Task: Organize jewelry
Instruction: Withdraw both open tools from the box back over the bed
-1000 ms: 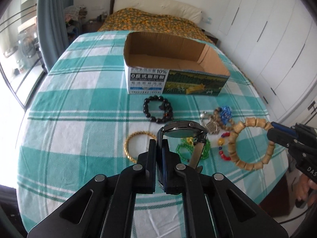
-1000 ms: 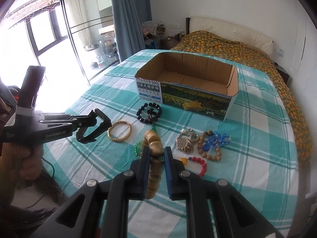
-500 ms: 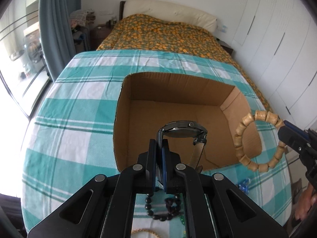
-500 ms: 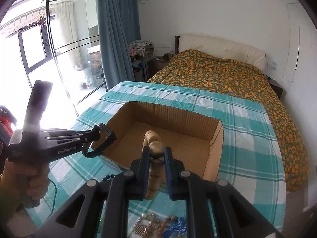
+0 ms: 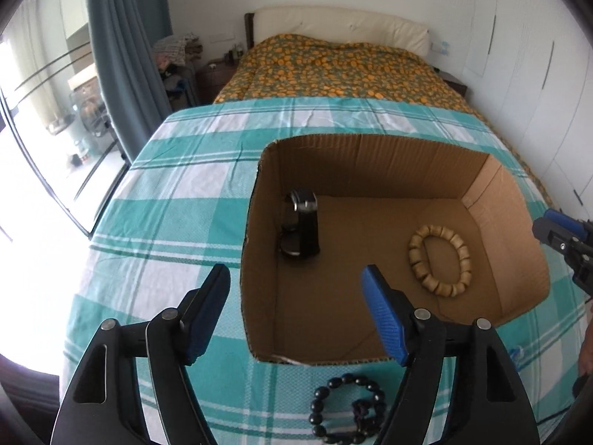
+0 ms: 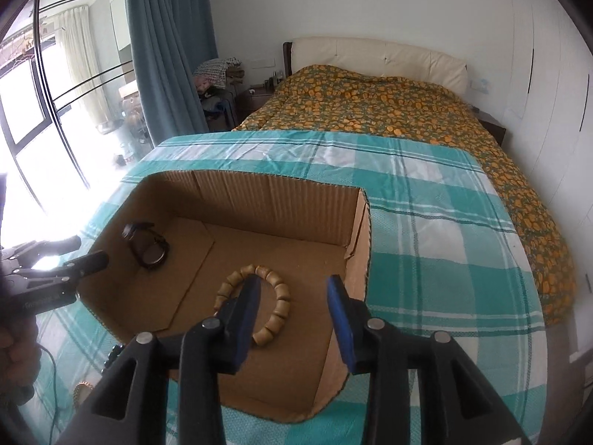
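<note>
Wooden bracelet point(image 5: 439, 262), watch point(image 5: 303, 228) now dropped in box point(image 5: 374, 155) — hand-held grippers parted.

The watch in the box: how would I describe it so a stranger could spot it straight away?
Find the open cardboard box on the green checked tablecloth. Inside, against its left wall, the watch stands on edge. It is dark, with a shiny metal case, unlike the pale wooden bead bracelet lying flat on the box floor to its right.
</note>
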Motion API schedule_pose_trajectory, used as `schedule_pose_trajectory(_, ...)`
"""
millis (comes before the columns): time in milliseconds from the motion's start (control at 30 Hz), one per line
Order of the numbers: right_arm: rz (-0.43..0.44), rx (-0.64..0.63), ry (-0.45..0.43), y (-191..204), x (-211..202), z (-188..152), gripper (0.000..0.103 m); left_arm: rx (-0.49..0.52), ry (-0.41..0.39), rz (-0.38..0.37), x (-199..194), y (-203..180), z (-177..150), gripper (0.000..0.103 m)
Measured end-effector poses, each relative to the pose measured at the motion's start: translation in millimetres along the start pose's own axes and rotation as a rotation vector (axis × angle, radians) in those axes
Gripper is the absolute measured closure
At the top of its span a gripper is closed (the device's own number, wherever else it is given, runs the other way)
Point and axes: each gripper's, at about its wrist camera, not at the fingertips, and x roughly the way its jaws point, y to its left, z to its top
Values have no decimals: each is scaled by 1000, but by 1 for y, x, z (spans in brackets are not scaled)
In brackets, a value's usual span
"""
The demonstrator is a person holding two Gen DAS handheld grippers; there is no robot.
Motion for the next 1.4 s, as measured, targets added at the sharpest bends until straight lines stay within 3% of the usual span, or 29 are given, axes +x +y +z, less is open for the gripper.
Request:
schedule_pose_trajectory(100, -3, -22, -40, 15, -41, -19, 51, 19, -60, -21, -36, 2, -21, 15)
schedule_pose_trajectory(300, 9, -18, -88, 38, -115, -82, 45, 55, -99, -69, -98, 2, -80, 13)
schedule_pose_trajectory(467, -19, -14, -62, 38, -142, -145, 44, 63, -136, -77, -132, -2, -135, 4)
schedule_pose_trajectory(700, -119, 56, 0, 7, -149, -198, 44, 66, -118, 53, -127, -4, -195, 4)
schedule_pose_trajectory(800, -132, 78, 13, 4, -157, -213, 44, 24, -88, 112, -119, 5, -215, 4)
schedule_pose_trajectory(967, -135, 126, -17, 10, -177, -237, 44, -74, -30, 81, -110, 17, -242, 4)
schedule_pose_trajectory(1400, -145, 140, -72, 38, -197, -278, 44, 0, -28, 75, -108, -8, -266, 4)
